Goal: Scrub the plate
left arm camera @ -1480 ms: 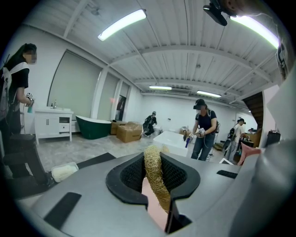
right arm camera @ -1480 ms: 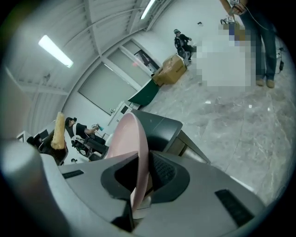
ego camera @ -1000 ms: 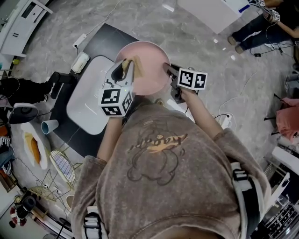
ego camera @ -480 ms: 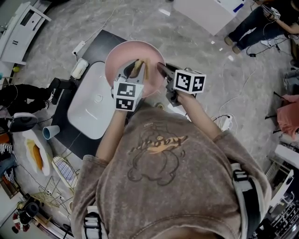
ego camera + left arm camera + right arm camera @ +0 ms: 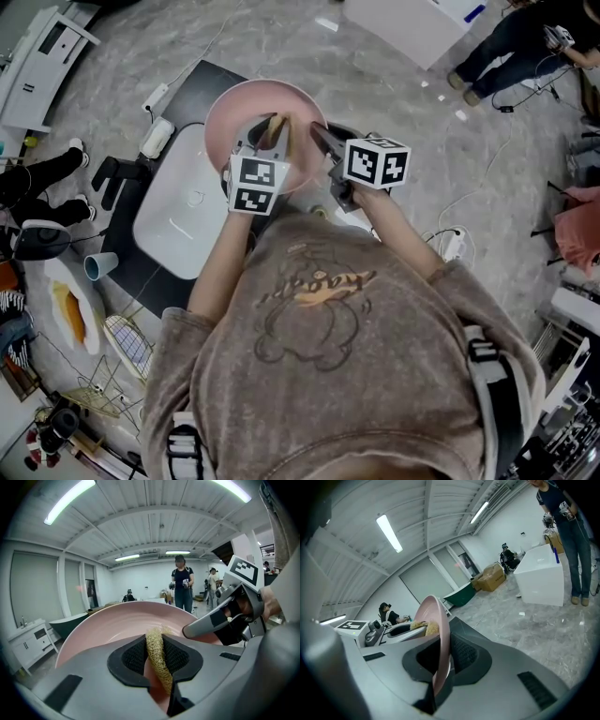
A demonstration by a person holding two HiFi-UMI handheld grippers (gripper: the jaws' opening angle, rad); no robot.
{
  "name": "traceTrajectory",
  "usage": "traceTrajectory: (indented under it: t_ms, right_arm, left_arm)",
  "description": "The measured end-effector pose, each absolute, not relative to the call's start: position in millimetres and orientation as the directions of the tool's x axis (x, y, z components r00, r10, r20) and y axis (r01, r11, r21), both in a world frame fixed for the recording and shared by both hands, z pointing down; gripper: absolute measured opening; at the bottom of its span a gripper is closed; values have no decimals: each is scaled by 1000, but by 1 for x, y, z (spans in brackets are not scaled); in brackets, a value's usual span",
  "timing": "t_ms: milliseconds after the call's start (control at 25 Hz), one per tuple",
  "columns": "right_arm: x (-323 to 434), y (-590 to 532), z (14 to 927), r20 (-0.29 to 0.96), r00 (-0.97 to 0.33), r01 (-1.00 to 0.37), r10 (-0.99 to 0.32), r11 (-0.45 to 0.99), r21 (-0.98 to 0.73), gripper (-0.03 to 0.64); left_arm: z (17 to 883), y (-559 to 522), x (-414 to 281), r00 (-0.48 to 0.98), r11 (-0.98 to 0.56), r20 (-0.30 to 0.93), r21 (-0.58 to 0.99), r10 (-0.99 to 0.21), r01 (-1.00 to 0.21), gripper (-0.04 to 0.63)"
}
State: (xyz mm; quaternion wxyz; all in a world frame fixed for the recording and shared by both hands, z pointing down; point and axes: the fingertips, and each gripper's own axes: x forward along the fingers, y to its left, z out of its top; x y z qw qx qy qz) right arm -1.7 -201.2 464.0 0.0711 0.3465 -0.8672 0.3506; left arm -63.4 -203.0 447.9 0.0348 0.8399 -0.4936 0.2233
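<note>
— Pink plate (image 5: 246, 111), tilted up near the white basin (image 5: 169, 225), nipped at the rim by the right gripper (image 5: 321, 141). Why so?
— To steady it, face turned toward the left gripper (image 5: 270, 133), clamped on a straw-coloured scrubbing pad (image 5: 157, 658) (loofah, probably).
— Touching the plate?
— Hard to tell from overhead. Clearer edge-on in the right gripper view: apparently pressed against the inner face.
</note>
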Motion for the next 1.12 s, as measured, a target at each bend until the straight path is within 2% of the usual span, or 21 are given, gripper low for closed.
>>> traceTrajectory:
  t_ms: [720,1120]
  right_arm:
    - [24,-217,460,334,-710,-675,-620,462,-575,29]
    - [27,-227,460,336,-684,-689,-648,421,-589,29]
  left_arm:
    - [445,-220,-120,254,-365,415,-214,-874,-906,80]
    - [469,-200,-93,302,-417,456,-174,-837,-892,80]
